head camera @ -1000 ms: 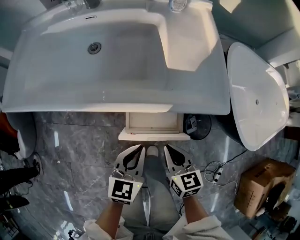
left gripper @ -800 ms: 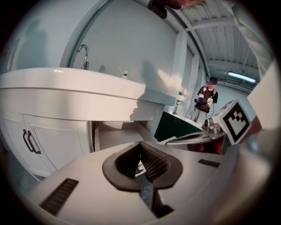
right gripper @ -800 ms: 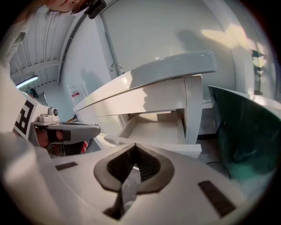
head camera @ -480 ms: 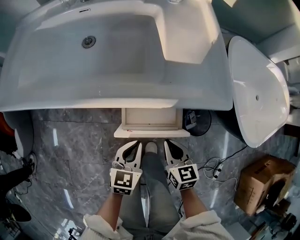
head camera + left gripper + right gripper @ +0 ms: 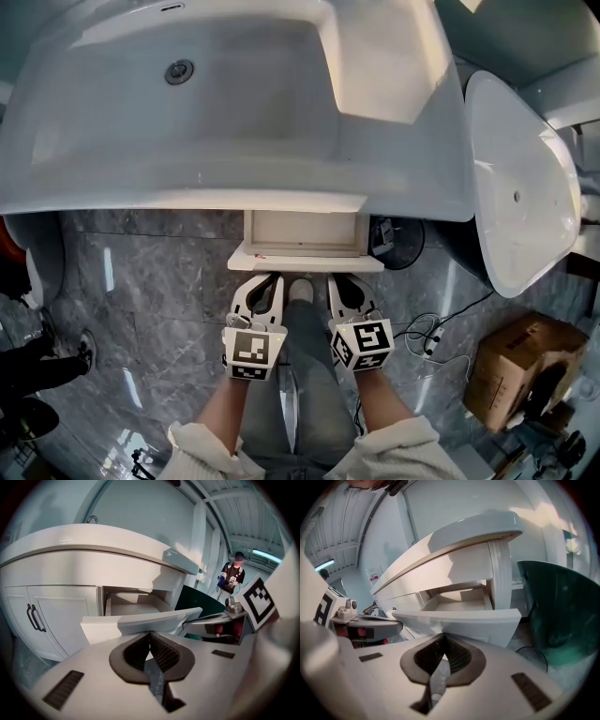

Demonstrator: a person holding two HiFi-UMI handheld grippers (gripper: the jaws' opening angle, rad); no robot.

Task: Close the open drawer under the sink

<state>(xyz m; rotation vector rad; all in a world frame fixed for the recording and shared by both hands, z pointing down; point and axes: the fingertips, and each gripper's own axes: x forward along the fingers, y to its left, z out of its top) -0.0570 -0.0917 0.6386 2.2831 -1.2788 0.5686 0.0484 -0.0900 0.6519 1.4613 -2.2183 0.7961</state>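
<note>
From above: the sink [image 5: 216,103] fills the top of the view, and under its front edge the drawer [image 5: 305,261] stands pulled out, its pale inside bare. The person stands right before it on the grey marble floor [image 5: 159,291]. The left tool [image 5: 267,279] and right tool [image 5: 339,279] sit side by side, a leg between them, both noses pointed at the drawer front and right up at its edge. Whether they touch it, I cannot tell from here. A second white basin [image 5: 516,187] lies off to the right, and a cardboard box [image 5: 511,366] rests on the floor near it.

Left gripper view: the left tool [image 5: 150,633] is clenched, jaws tip to tip with nothing between them. The drawer [image 5: 140,623] front runs straight across just beyond the tips, with the open cavity behind it under the sink [image 5: 93,550]. A cabinet door [image 5: 51,616] with dark handles sits to the left. The right tool [image 5: 225,618] shows alongside at the right, and a person [image 5: 233,576] stands far back.

Right gripper view: the right tool [image 5: 444,634] is clenched too, jaws together and empty, nose at the drawer [image 5: 464,618] front. The drawer is well out from under the sink [image 5: 464,541]. The left tool [image 5: 361,623] shows at the left.
</note>
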